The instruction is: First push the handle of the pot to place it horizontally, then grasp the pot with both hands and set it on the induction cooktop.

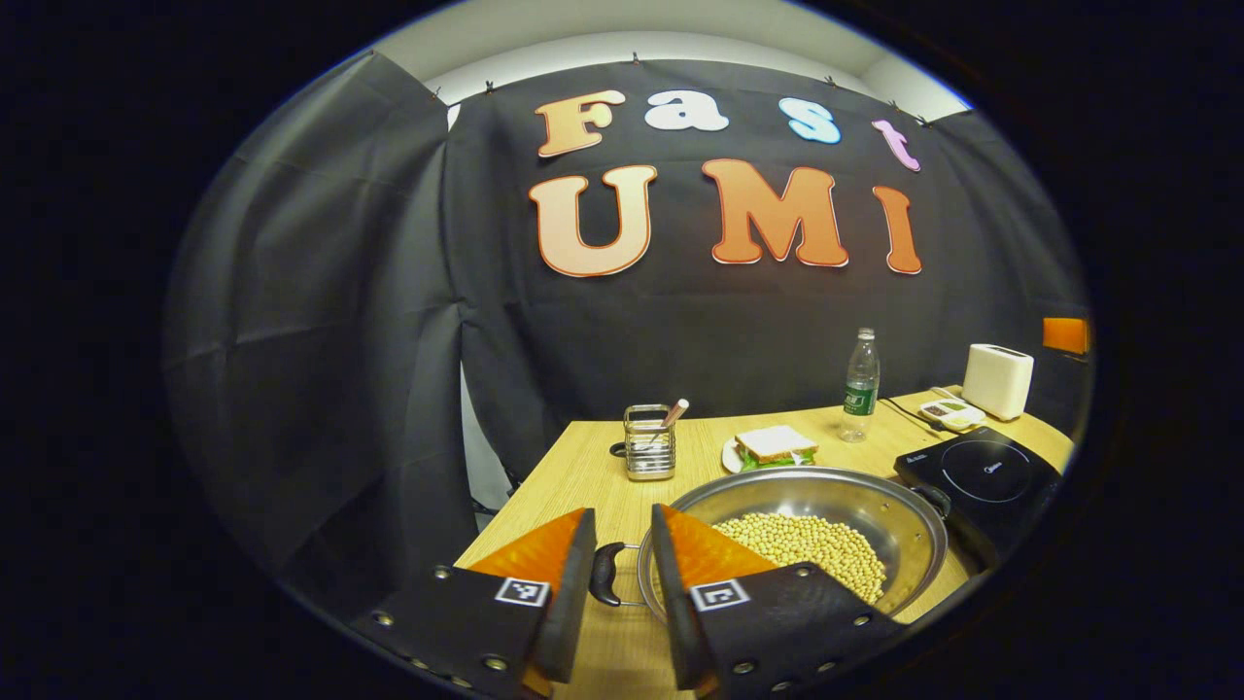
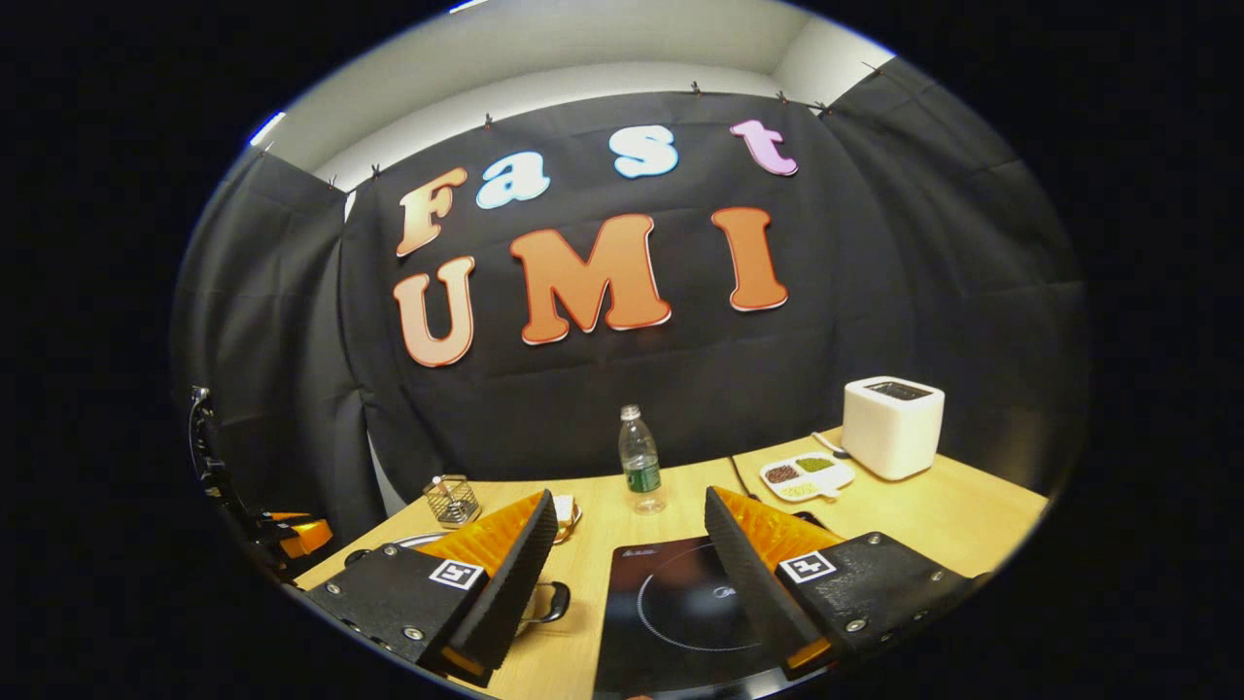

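Counter [image 1: 593, 467] lay under both tools. Pot [image 1: 855, 506] of beans sat just ahead-right of left hand-held gripper [image 1: 622, 574], spread, pot handle [image 1: 604, 574] between fingers, contact unclear. Induction cooktop [image 2: 671, 593] lay between spread right hand-held gripper [image 2: 632, 574] fingers, below them.

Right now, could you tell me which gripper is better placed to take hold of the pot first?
Left. The left gripper is open with the pot's near handle between its fingers; the right gripper is open over the induction cooktop.

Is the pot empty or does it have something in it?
Not empty: the pot holds a layer of pale beans across its bottom, left gripper view.
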